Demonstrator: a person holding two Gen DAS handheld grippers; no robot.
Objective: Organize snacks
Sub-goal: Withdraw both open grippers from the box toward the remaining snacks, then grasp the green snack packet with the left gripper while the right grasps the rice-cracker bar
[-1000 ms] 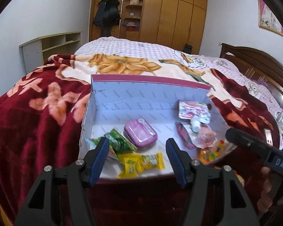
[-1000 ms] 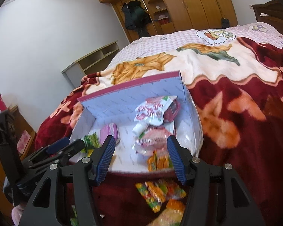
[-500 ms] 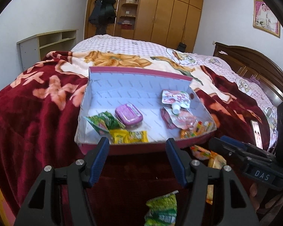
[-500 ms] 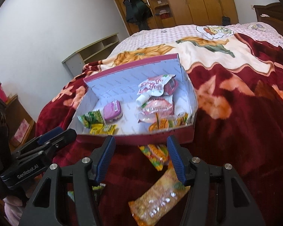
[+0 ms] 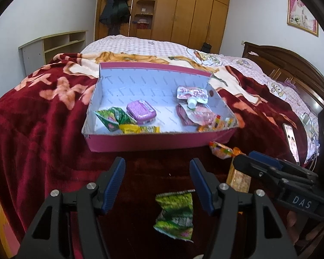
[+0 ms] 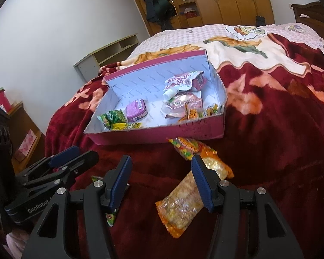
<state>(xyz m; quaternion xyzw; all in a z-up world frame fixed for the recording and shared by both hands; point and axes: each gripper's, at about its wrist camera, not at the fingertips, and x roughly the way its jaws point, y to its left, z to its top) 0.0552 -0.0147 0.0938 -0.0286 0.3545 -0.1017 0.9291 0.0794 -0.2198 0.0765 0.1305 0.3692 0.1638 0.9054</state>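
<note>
From the left wrist view, I see the shallow pink cardboard box with a pale lining (image 5: pixel 140 143) sitting on the dark red floral blanket (image 5: pixel 32 118) of the bed. It already holds several snacks: a green crinkled packet (image 5: pixel 113 117), a purple oval tin (image 5: pixel 141 111), a yellow wrapped sweet (image 5: pixel 140 129), a pink-and-white spouted pouch (image 5: pixel 191 93) lying on a reddish clear-wrapped pack (image 5: pixel 194 115), and small orange sweets (image 5: pixel 216 125) in the near right corner. So I judge the job a good part done. My left tongs (image 5: pixel 157 183) hang apart and hold nothing, above a loose green foil packet (image 5: pixel 176 213) lying on the blanket in front of the box, still outside it. To the right, a colourful gummy bag (image 5: pixel 221 150) lies just beside the box's front wall, also outside.

From the right wrist view, my right tongs (image 6: pixel 162 181) are likewise apart and empty, poised over a long orange-edged clear packet of golden snack (image 6: pixel 181 205) on the blanket. Beyond it lies the gummy bag (image 6: pixel 184 146), and a second orange-edged pack (image 6: pixel 218 168) is partly hidden behind the right finger. The green packet shows only as a sliver beneath the left finger.

As I read it, at least four packets remain to go into the box, which has plenty of bare floor in its middle and far left.
</note>
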